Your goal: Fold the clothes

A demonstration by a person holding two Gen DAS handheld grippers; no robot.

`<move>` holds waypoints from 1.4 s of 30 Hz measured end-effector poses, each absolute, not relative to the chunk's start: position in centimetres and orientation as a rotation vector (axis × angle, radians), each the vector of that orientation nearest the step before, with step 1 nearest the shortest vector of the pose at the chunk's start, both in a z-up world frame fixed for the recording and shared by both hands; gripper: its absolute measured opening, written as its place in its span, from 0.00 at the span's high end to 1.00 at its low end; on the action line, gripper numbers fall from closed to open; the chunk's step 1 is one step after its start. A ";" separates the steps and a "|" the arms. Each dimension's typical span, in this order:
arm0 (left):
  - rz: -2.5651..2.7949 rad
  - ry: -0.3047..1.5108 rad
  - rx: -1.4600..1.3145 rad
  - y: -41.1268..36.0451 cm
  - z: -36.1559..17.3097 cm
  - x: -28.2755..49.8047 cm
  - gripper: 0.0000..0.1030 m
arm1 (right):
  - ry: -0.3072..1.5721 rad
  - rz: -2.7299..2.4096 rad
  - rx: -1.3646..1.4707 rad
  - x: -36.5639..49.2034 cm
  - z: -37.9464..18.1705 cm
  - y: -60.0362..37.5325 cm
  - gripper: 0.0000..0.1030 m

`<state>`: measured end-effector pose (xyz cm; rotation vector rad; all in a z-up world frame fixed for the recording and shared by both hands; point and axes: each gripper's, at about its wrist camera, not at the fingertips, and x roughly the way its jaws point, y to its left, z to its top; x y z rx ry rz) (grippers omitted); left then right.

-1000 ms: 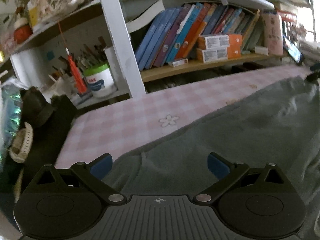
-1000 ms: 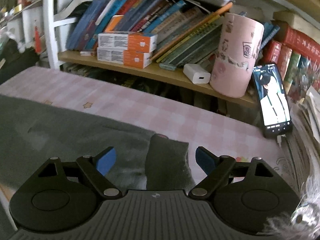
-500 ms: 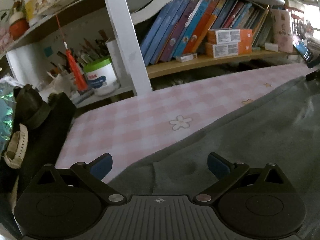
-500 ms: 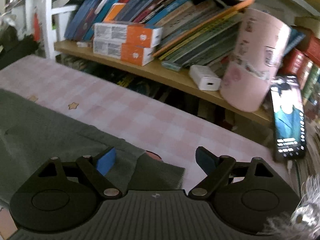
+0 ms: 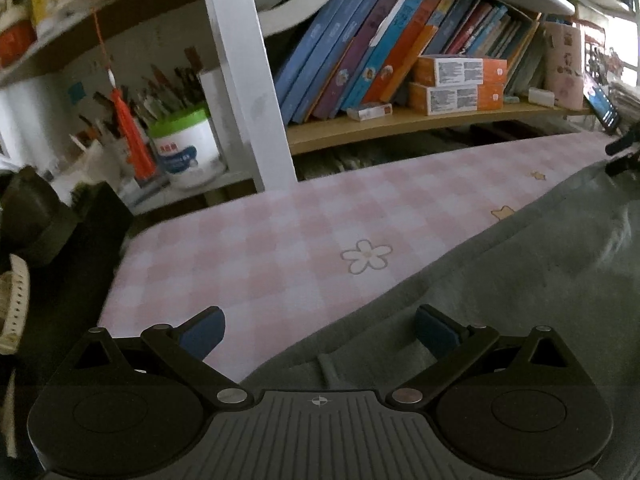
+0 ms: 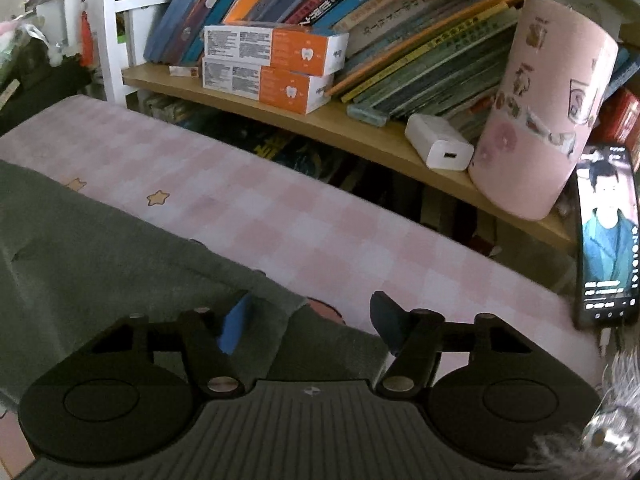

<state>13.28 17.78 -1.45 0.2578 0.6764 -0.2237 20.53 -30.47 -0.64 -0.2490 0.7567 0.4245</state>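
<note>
A: Left wrist view — what lies under the left gripper [image 5: 318, 330]?
B: A grey-green garment [image 5: 520, 280] spread flat on the pink checked cloth [image 5: 280, 240]. Its far edge runs as a long slant from beside the gripper up toward the right side of the view, so the long axis goes left to right along the cloth.
A: And the jaws?
B: Spread wide and holding nothing. One blue pad is over the bare cloth, the other over the garment, with the garment's end corner between them.
A: The right wrist view?
B: The right gripper [image 6: 308, 322] is at the garment's [image 6: 100, 256] other end, where a narrow part [image 6: 332, 340] — a sleeve or cuff, I cannot tell which — juts toward the near edge. The jaws are closing with that fabric between them; the pads do not look pressed on it yet.
A: Behind?
B: A shelf of leaning books [image 6: 360, 20], two orange boxes [image 6: 276, 64], a pink cylinder [image 6: 544, 108] and a lit phone [image 6: 606, 236] propped upright.
</note>
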 end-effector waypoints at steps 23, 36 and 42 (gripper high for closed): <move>-0.401 0.746 0.209 15.9 -1.9 13.2 0.86 | 0.757 0.457 -0.208 17.9 -0.3 -31.5 0.78; -0.357 0.588 0.228 15.3 3.7 7.9 0.87 | 0.497 0.368 -0.259 9.5 4.5 -32.0 0.79; -0.378 0.515 0.239 15.2 6.3 2.4 0.87 | 0.437 0.377 -0.253 2.6 6.2 -32.6 0.79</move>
